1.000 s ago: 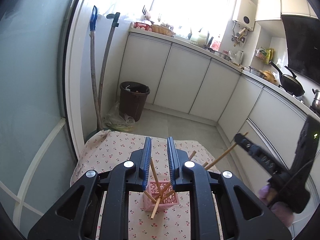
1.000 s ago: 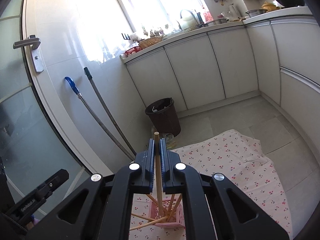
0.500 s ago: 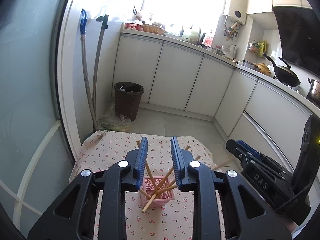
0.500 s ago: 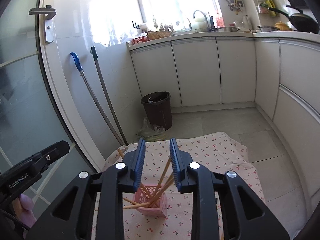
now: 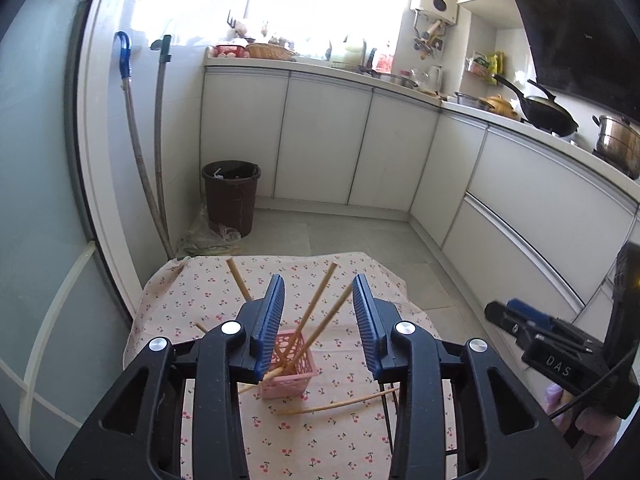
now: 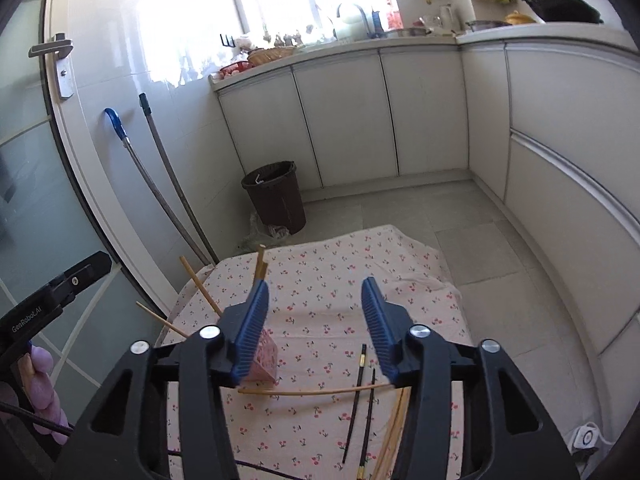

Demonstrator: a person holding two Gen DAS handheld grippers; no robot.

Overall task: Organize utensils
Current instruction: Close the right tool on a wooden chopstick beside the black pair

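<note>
Both tongs released: left gripper, right gripper. Pink basket holds wooden chopsticks. Black chopsticks (right view only) lie near-right.

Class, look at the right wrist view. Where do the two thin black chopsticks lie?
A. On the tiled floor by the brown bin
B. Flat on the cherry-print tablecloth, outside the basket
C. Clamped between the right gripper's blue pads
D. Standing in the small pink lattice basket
B: the two thin black chopsticks lie flat on the cherry-print tablecloth, apart from the small pink lattice basket; the right gripper is open and holds nothing.
</note>
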